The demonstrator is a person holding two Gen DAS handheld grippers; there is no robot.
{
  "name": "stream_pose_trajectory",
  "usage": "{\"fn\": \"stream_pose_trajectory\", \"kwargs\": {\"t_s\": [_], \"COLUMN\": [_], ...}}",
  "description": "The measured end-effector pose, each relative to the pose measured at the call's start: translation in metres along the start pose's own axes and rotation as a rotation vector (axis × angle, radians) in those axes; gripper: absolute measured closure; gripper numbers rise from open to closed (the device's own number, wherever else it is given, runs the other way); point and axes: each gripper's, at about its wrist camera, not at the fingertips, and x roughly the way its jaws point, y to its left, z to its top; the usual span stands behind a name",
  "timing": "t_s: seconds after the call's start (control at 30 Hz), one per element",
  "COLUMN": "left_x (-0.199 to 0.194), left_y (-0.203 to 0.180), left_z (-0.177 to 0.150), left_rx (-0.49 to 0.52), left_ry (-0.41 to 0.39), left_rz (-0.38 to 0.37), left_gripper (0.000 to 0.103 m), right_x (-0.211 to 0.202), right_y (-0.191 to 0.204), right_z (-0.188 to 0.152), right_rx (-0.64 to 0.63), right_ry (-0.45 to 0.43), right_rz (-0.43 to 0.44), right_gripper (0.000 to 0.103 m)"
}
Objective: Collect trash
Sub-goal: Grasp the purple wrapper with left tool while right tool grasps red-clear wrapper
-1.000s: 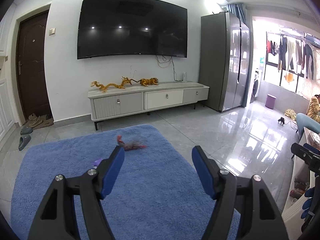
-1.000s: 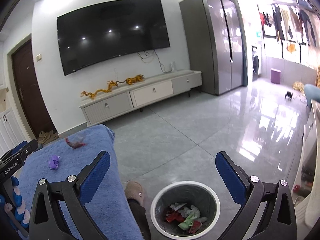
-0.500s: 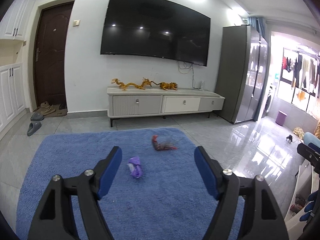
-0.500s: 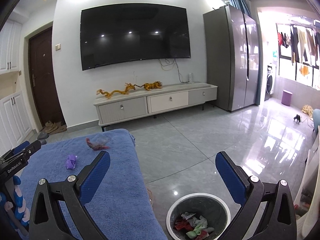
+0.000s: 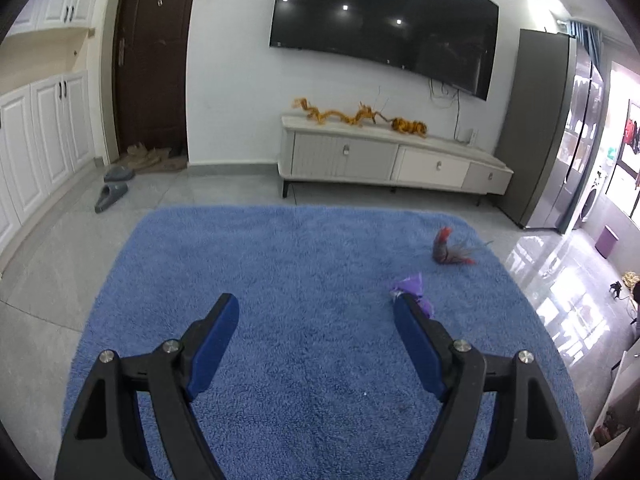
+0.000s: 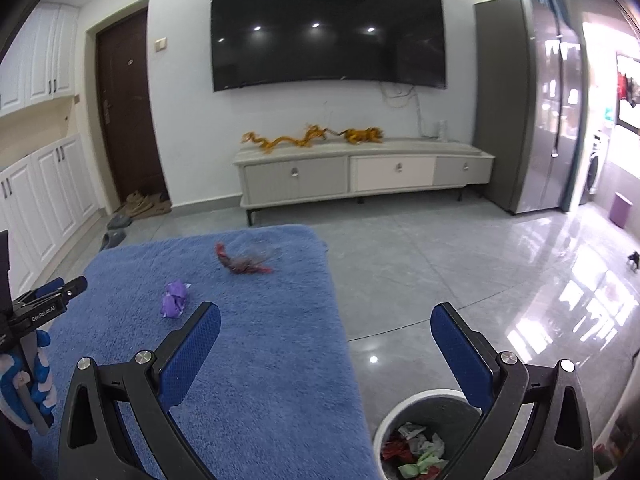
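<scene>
A crumpled purple wrapper (image 5: 410, 289) lies on the blue rug (image 5: 304, 280), just beyond my left gripper's right fingertip. A red and grey wrapper (image 5: 450, 250) lies farther off to the right. My left gripper (image 5: 316, 312) is open and empty above the rug. In the right wrist view the purple wrapper (image 6: 175, 300) and the red wrapper (image 6: 242, 263) lie left of centre. My right gripper (image 6: 326, 320) is open and empty, above the rug's edge. A round bin (image 6: 400, 412) with trash inside stands below its right finger.
A TV cabinet (image 5: 392, 160) stands against the far wall under a large TV. A tall grey fridge (image 5: 548, 132) is at the right. Slippers (image 5: 112, 194) lie by the door. Glossy tile floor (image 6: 460, 264) stretches right of the rug.
Both grippers have swung left. The purple wrapper has shifted from between the left gripper's fingers to its right fingertip. The bin sits lower and farther right in the right view.
</scene>
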Motion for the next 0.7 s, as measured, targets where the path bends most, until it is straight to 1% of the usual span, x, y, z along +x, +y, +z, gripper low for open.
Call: {"fn": "stream_pose_trajectory", "kwargs": {"t_s": [0.1, 0.2, 0.33, 0.37, 0.43, 0.47, 0.5, 0.57, 0.63, 0.7], "left_x": [0.024, 0.047, 0.074, 0.081, 0.095, 0.102, 0.108, 0.116, 0.123, 0.128], "left_y": [-0.003, -0.019, -0.045, -0.050, -0.058, -0.061, -0.064, -0.068, -0.071, -0.070], "left_z": [0.000, 0.000, 0.000, 0.000, 0.000, 0.000, 0.000, 0.000, -0.001, -0.003], "left_rx": [0.014, 0.040, 0.075, 0.078, 0.078, 0.077, 0.077, 0.077, 0.073, 0.069], "left_ry": [0.063, 0.122, 0.180, 0.193, 0.221, 0.234, 0.243, 0.256, 0.270, 0.282], "left_rz": [-0.051, -0.130, -0.201, -0.214, -0.236, -0.242, -0.246, -0.248, -0.247, -0.245], "left_gripper": [0.024, 0.025, 0.026, 0.027, 0.034, 0.037, 0.041, 0.046, 0.051, 0.056], "right_x": [0.033, 0.070, 0.119, 0.130, 0.152, 0.164, 0.172, 0.187, 0.198, 0.213], "right_y": [0.015, 0.030, 0.046, 0.051, 0.057, 0.062, 0.067, 0.078, 0.093, 0.105], "right_z": [0.005, 0.008, 0.010, 0.010, 0.013, 0.016, 0.019, 0.025, 0.029, 0.034], "right_rx": [-0.039, -0.074, -0.092, -0.091, -0.083, -0.082, -0.084, -0.095, -0.121, -0.143], "right_ry": [0.041, 0.089, 0.144, 0.155, 0.173, 0.182, 0.185, 0.184, 0.177, 0.177], "right_rz": [0.055, 0.112, 0.172, 0.189, 0.230, 0.253, 0.274, 0.305, 0.338, 0.364], "right_gripper": [0.000, 0.000, 0.002, 0.004, 0.008, 0.012, 0.018, 0.023, 0.026, 0.036]}}
